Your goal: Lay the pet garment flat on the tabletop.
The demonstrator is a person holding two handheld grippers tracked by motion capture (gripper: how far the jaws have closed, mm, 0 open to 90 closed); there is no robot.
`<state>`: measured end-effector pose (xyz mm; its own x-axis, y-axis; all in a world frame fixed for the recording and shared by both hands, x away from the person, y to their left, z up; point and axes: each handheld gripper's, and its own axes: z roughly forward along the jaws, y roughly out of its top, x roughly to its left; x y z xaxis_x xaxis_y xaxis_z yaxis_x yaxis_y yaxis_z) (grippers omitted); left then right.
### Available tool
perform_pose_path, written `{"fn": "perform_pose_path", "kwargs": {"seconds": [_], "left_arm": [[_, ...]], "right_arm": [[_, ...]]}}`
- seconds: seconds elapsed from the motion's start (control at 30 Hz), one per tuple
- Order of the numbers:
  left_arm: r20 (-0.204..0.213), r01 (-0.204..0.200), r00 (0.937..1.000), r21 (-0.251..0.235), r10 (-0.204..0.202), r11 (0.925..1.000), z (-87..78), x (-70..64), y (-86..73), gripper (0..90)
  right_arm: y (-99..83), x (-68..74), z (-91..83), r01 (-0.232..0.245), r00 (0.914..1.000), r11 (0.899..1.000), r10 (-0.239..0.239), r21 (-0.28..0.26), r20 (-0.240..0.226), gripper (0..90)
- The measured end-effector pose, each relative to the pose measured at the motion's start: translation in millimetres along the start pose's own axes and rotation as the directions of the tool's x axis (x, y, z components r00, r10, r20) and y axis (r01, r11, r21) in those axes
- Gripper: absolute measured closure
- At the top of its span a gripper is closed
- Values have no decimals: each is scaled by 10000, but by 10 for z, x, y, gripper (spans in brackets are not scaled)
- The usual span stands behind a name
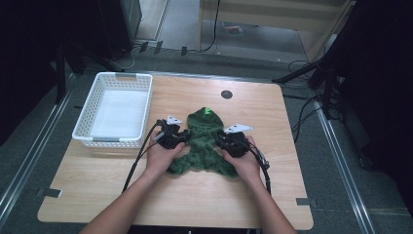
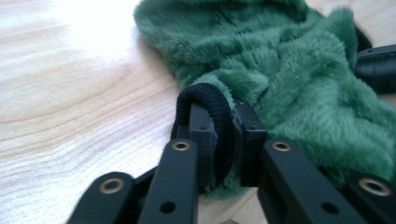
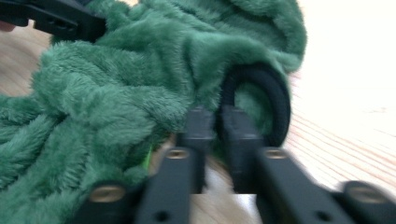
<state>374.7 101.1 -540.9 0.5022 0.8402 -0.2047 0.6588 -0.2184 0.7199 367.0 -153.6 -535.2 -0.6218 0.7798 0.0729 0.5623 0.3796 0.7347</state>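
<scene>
A small green fleece garment (image 1: 203, 141) with black ribbed cuffs lies bunched in the middle of the wooden table (image 1: 122, 190). My left gripper (image 1: 181, 138) is at its left side, shut on a black cuff (image 2: 215, 105) of the green garment (image 2: 289, 60). My right gripper (image 1: 223, 141) is at its right side, shut on the other black cuff (image 3: 275, 100) of the garment (image 3: 102, 102). A bright green tag (image 1: 208, 110) shows at the garment's far end.
A white slotted plastic basket (image 1: 117, 83) stands at the table's back left. A round black grommet (image 1: 226, 94) sits near the back edge. Cables trail from both grippers toward the front edge. Bare wood lies to the right and front.
</scene>
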Motion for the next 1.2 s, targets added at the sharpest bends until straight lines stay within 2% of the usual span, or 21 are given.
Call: {"fn": "perform_pose_path", "kwargs": {"seconds": [0.07, 0.13, 0.2, 0.27, 0.33, 0.37, 0.43, 0.5, 0.57, 0.6, 0.63, 0.67, 0.7, 0.73, 0.77, 0.8, 0.87, 0.97, 1.03, 1.13, 1.2], "left_arm": [[-30, 122, 9999, -77, -122, 9999, -28, 58, 4, 845], [-193, 301, 9994, -163, -304, 9994, -56, 112, 7, 846], [-422, 374, 9984, -78, -377, 9993, -63, 158, -4, 846], [-423, 503, 9978, -58, -505, 9987, -54, 194, -23, 843], [-211, 445, 9988, -158, -448, 9989, -59, 198, -25, 803], [-73, 418, 9991, -323, -420, 9986, -68, 186, -23, 732], [83, 339, 9994, -619, -334, 9975, -101, 163, -17, 632], [159, 735, 9972, -727, -726, 9946, -116, 162, -3, 519], [-88, 1133, 9934, -710, -1142, 9910, -111, 166, 4, 478], [-106, 1253, 9920, -586, -1261, 9904, -113, 169, 6, 487], [-12, 1286, 9917, -530, -1288, 9903, -112, 162, 9, 500], [-13, 1210, 9926, -535, -1213, 9912, -112, 150, 11, 513], [-115, 1095, 9938, -528, -1102, 9926, -112, 140, 11, 534], [-120, 1042, 9944, -482, -1049, 9934, -108, 135, 11, 571], [-55, 979, 9951, -456, -982, 9942, -103, 134, 9, 624], [-73, 879, 9961, -468, -883, 9950, -101, 132, 5, 692], [-120, 657, 9977, -422, -663, 9969, -113, 136, -4, 813], [-266, 61, 9996, -154, -65, 9999, -128, 131, -30, 854], [-313, -105, 9995, 36, 106, 9999, -132, 138, -45, 865], [-188, 32, 9998, 142, -29, 9999, -129, 158, -59, 871], [-235, 92, 9997, 215, -87, 9997, -123, 156, -66, 871]], "right_arm": [[-52, -31, -41, -31, 9998, 9999, 34, -139, 195, 900], [-94, -77, -72, -98, 9997, 9999, 98, 21, 216, 900], [-134, -120, -101, -101, 9978, 9992, 76, 378, 662, 900], [-173, -180, -154, -266, 9967, 9989, 235, 387, 773, 900], [-189, -222, -225, -568, 9969, 9982, 556, 184, 561, 900], [-177, -228, -264, -705, 9970, 9975, 706, -53, 316, 889], [-111, -212, -325, -797, 9968, 9944, 789, -700, -137, 734], [-9, -166, -330, -799, 9964, 9924, 821, -940, 204, 643], [87, -161, -305, -997, 9916, 9855, 1099, -1374, 683, 579], [125, -192, -280, -1328, 9882, 9791, 1428, -1540, 558, 572], [153, -236, -238, -1706, 9841, 9723, 1762, -1596, 214, 547], [177, -270, -179, -2067, 9783, 9676, 2063, -1451, -181, 520], [195, -288, -96, -2144, 9758, 9707, 2078, -1089, -685, 504], [204, -276, -6, -1987, 9765, 9785, 1928, -553, -968, 504], [201, -240, 64, -1611, 9854, 9865, 1593, -280, -599, 565], [190, -199, 104, -1347, 9906, 9909, 1345, -58, -242, 685], [170, -152, 90, -1042, 9945, 9944, 1042, -163, -43, 841], [155, -148, -55, -922, 9955, 9946, 932, -474, 198, 865], [117, -169, -133, -729, 9960, 9961, 753, -498, 481, 870], [-17, -222, -180, -429, 9957, 9991, 423, 60, 830, 875], [-100, -253, -202, -482, 9951, 9986, 461, 218, 873, 876]]}}
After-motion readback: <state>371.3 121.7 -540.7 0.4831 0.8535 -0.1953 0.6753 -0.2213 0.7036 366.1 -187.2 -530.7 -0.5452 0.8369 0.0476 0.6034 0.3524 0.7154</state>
